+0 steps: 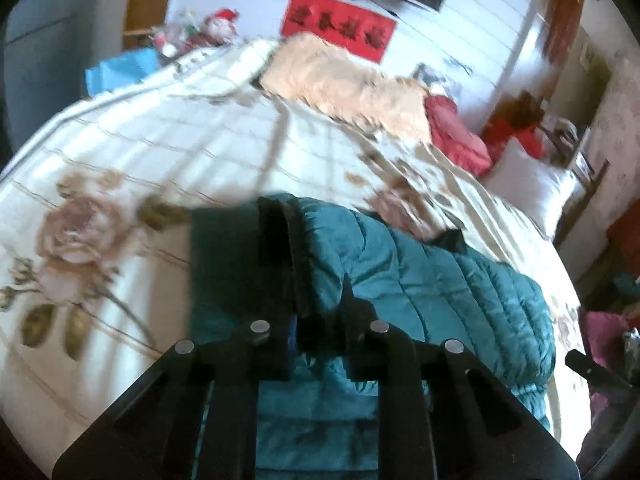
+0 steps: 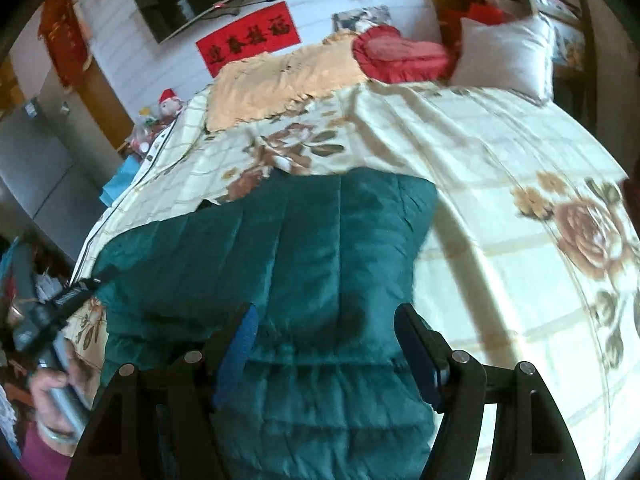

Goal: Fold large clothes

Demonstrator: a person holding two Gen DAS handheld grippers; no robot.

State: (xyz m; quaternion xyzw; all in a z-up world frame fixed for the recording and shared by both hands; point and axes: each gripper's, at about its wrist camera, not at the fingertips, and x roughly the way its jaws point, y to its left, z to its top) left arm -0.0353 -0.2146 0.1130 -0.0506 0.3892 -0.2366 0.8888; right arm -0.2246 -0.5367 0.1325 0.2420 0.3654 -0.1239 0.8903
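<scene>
A large teal quilted jacket point(image 1: 420, 276) lies on a floral bedspread point(image 1: 120, 184). In the left wrist view my left gripper point(image 1: 316, 312) is shut on a raised fold of the jacket near its dark-lined edge, with teal cloth draped over the left finger. In the right wrist view the jacket point(image 2: 280, 248) spreads flat across the near side of the bed. My right gripper point(image 2: 324, 344) is open, its fingers either side of the jacket's near end, low over the cloth. The hand with the left gripper point(image 2: 60, 304) shows at the left edge there.
A beige fluffy blanket point(image 1: 348, 80), a red cushion point(image 1: 456, 136) and a white pillow point(image 1: 532, 180) lie at the far end of the bed. A wall with a red banner point(image 2: 248, 42) and a TV stands behind. Clutter sits beside the bed at left point(image 2: 152, 120).
</scene>
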